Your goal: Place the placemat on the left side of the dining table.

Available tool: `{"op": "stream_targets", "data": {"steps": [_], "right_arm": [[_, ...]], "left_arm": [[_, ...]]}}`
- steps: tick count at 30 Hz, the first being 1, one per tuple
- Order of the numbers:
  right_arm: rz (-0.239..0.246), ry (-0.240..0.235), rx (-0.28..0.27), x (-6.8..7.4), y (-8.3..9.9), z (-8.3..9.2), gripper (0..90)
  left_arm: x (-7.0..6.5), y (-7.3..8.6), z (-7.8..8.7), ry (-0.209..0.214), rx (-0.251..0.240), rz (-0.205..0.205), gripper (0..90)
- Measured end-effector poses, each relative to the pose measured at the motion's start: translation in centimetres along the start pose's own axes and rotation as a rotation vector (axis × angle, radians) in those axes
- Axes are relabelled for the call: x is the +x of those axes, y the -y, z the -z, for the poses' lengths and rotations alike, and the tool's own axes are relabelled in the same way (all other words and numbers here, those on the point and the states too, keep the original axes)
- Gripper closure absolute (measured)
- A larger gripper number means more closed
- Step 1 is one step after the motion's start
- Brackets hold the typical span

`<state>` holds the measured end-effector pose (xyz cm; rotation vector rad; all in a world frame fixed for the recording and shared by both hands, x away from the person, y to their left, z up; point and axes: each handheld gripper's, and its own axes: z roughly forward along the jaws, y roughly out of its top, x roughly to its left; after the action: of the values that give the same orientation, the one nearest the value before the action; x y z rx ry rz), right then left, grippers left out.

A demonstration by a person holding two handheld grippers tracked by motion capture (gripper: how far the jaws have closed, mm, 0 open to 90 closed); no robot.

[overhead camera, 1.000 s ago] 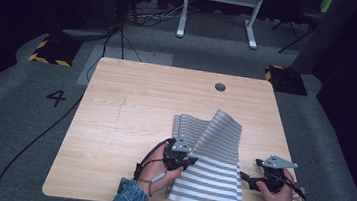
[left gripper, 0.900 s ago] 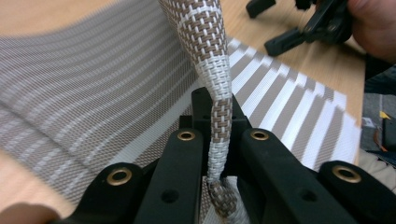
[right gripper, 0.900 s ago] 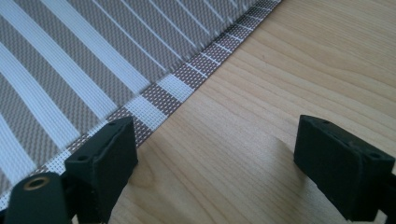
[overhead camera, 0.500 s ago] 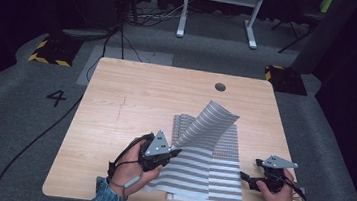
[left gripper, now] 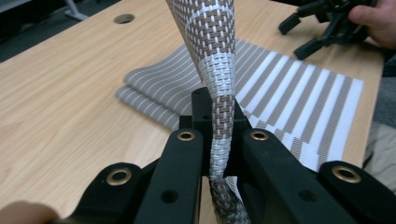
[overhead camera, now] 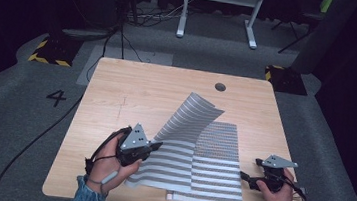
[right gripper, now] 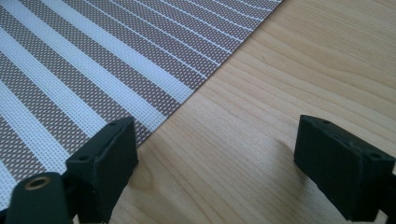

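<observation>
Left gripper (overhead camera: 154, 144) is clamped on the edge of the top striped woven placemat (overhead camera: 192, 117), jaws pinched tight with the weave squeezed between the pads; in the left gripper view the placemat (left gripper: 219, 70) rises straight out of the clenched fingers (left gripper: 187, 154) and curls up and away from them. The lifted sheet arches over the table, its far end hanging above the stack's far edge. At least one more placemat (overhead camera: 212, 169) lies flat underneath, just to the right of the left fingers, reaching across toward the right gripper (overhead camera: 245, 178).

Right gripper rests on the wooden table (overhead camera: 132, 90) with jaws standing wide apart, nothing between them; in the right gripper view the edge of the flat mat (right gripper: 93, 70) runs just beside the left-hand finger (right gripper: 109, 154), bare wood between the two pads.

Step in hand looks like peeling the top placemat off the stack. To do it well: keep the pinch firm, since the weave is stiff and springy and could slide out of the pads. Carry the edge up and across in a smooth arc so the lower mat doesn't drag along. The free right gripper could press down on the lower mat's near corner, which sits right beside its fingers, to hold the stack steady.
</observation>
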<state>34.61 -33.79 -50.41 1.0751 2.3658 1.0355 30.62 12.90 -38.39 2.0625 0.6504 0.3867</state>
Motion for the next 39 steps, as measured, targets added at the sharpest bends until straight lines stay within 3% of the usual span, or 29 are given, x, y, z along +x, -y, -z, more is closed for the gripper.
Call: {"op": "stream_targets", "data": {"steps": [9,16,21,23,27,32,35,39], "right_arm": [[-0.001,0.000,0.000,0.0,0.0,0.0,13.5],[-0.010,-0.003,-0.006,0.0,0.0,-0.1,13.5],[-0.009,0.000,-0.004,-0.1,-0.1,-0.1,13.5],[-0.012,0.001,-0.005,-0.1,-0.1,-0.2,13.5],[-0.013,0.002,-0.005,-0.1,-0.1,-0.2,13.5],[-0.012,0.002,-0.005,-0.1,-0.1,-0.2,13.5],[-0.011,0.003,-0.005,-0.1,-0.1,-0.2,13.5],[-0.011,0.003,-0.005,-0.1,-0.1,-0.2,13.5]], "left_arm": [[2.6,1.7,3.1,-0.087,0.014,0.008,88.4],[4.1,3.0,3.4,-0.146,0.057,0.018,88.3],[4.9,3.8,3.0,-0.180,0.075,0.021,88.3],[5.6,4.5,2.4,-0.219,0.090,0.016,88.2],[6.4,4.9,1.6,-0.257,0.120,0.013,87.8],[7.7,5.0,0.4,-0.279,0.146,-0.003,87.6],[8.4,5.1,-0.3,-0.277,0.148,0.002,87.6],[9.3,5.3,-1.0,-0.304,0.146,0.003,86.4]]}}
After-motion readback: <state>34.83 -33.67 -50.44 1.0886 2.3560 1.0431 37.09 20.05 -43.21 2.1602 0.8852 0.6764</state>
